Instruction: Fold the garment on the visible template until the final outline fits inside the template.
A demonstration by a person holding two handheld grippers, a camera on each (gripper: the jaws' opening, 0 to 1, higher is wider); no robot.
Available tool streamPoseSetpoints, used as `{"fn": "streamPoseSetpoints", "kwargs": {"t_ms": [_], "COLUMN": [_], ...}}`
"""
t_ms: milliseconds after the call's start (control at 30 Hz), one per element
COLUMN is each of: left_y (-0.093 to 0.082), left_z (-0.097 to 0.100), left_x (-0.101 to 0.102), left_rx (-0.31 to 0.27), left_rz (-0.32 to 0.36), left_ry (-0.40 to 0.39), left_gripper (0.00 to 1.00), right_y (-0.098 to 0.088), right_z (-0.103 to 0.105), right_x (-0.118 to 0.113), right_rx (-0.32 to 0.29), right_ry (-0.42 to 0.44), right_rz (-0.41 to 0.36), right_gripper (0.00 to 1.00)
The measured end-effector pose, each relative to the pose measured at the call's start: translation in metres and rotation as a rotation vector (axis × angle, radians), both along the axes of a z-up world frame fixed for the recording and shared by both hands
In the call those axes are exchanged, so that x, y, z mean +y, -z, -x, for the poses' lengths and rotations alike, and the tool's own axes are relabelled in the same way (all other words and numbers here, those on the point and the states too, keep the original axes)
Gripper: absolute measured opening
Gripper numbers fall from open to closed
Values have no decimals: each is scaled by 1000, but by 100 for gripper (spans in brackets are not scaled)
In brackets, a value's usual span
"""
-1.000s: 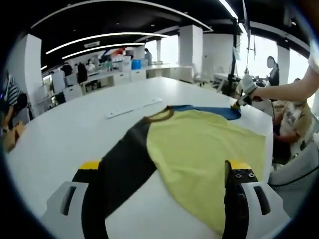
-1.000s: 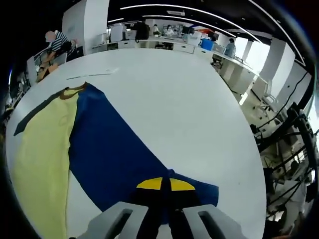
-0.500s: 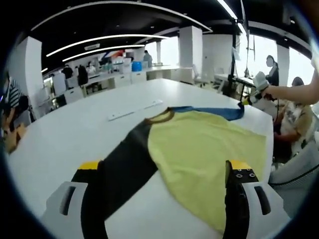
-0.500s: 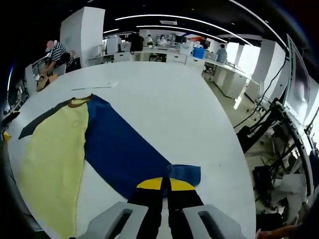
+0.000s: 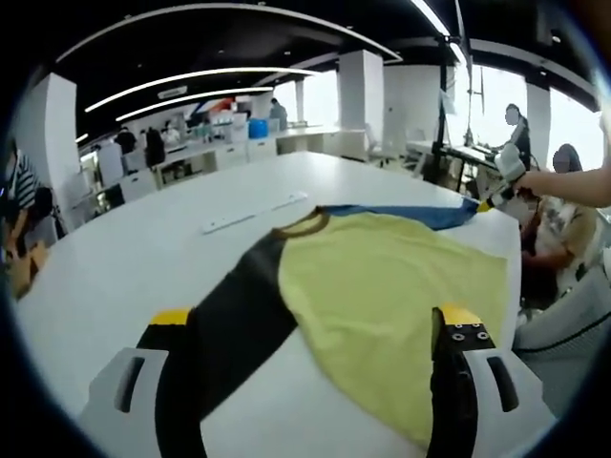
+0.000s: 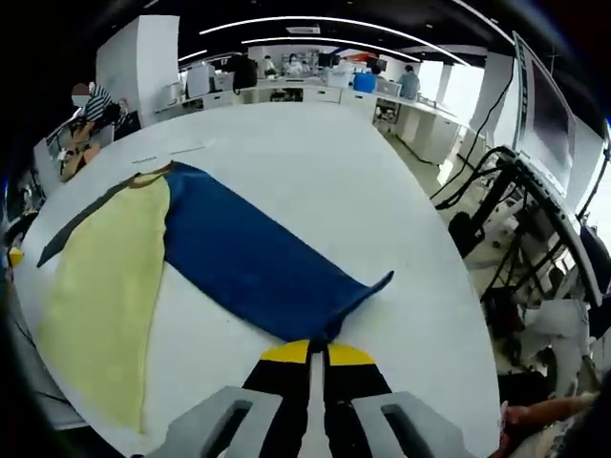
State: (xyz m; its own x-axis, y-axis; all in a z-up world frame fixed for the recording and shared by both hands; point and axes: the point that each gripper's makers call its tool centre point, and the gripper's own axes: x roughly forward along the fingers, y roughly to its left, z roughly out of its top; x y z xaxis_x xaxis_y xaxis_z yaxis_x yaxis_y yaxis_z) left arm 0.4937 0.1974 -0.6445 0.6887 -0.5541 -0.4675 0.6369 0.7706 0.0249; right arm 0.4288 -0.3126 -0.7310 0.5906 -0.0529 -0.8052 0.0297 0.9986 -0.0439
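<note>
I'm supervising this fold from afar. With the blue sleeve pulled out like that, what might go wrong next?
1. The right tool is shut on the blue sleeve by its cuff alone, near the round white table's edge; the cloth may slip free or drag over the side.
2. The left tool stands open around the black sleeve, so further pulling could shift the yellow shirt body.

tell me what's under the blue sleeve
The white table lies under the blue sleeve. Its cuff end sits between the right gripper jaws; any template beneath the cloth is covered.
</note>
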Motion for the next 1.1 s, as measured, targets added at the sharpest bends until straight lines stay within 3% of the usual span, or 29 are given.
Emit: {"fn": "streamPoseSetpoints", "kwargs": {"t_ms": [67, 200, 400, 767, 1000, 1033, 1100], "left_y": [1, -2, -6, -5, -10, -11, -11], "left_z": [0, -1, -1, 4, 6, 6, 7], "left_x": [1, 3, 2, 4, 4, 3, 3], "left_rx": [3, -6, -19, -15, -23, -24, -23], "left_rz": [-6, 4, 17, 3, 25, 29, 26], "left_ry": [-2, -14, -9, -3, 4, 5, 7], "left_gripper": [97, 98, 99, 99, 99, 99, 99], "right_y": [4, -1, -6, 10, 22, 20, 22], "right_z": [9, 10, -3, -29, -27, -30, -28], "right_x": [0, -6, -21, -43, -51, -49, -51], "right_rx": [44, 32, 2, -50, -36, -70, -55], "right_ry": [20, 42, 82, 113, 161, 192, 180], "right_rz": [-16, -20, -15, -21, -47, -73, -49], "right_gripper": [6, 19, 25, 29, 27, 26, 24]}}
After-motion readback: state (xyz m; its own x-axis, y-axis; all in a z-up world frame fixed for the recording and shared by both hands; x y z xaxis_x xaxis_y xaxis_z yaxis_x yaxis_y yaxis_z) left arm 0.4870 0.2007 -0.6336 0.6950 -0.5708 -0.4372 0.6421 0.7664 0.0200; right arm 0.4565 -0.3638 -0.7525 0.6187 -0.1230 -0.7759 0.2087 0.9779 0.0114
